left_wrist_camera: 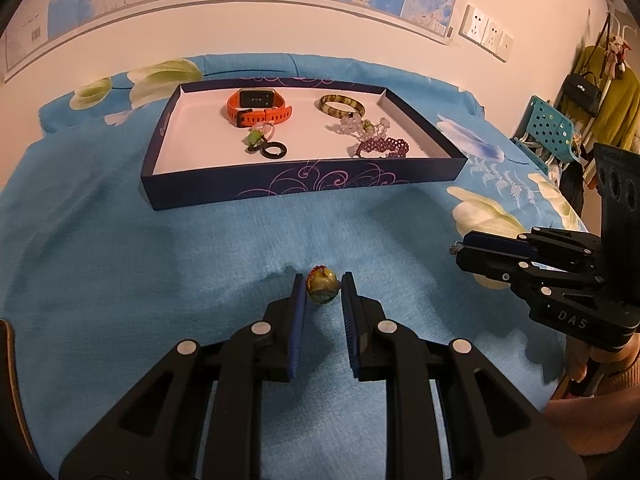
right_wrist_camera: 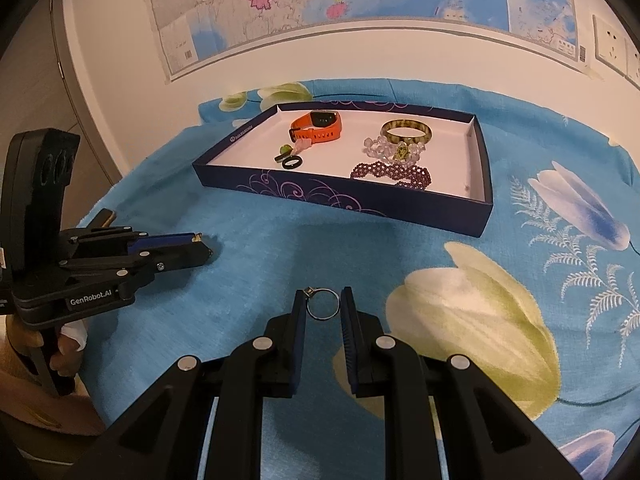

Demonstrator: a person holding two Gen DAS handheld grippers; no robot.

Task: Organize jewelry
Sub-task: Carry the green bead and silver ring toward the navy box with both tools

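Blue floral cloth (right_wrist_camera: 280, 240) covers the surface, and on it sits a dark blue tray (left_wrist_camera: 304, 184) with most of the jewelry already in it: an orange watch (left_wrist_camera: 258, 106), a mottled bangle (left_wrist_camera: 342, 105), a clear bead string (left_wrist_camera: 362, 125), a purple beaded bracelet (left_wrist_camera: 382, 147) and a black ring (left_wrist_camera: 274, 150) beside a small green charm (left_wrist_camera: 253, 138).

Two pieces appear left, both on the cloth well short of the tray. The left claw (left_wrist_camera: 323, 286) brackets a yellow-green bead pendant (left_wrist_camera: 322, 289), its fingers close on either side; whether they press it I cannot tell. The right claw (right_wrist_camera: 323, 303) likewise straddles a thin silver ring (right_wrist_camera: 323, 305), contact unclear.

The ring lies flat, hole facing up, its small setting toward the left finger. The pendant is roundish, with no clear long axis.
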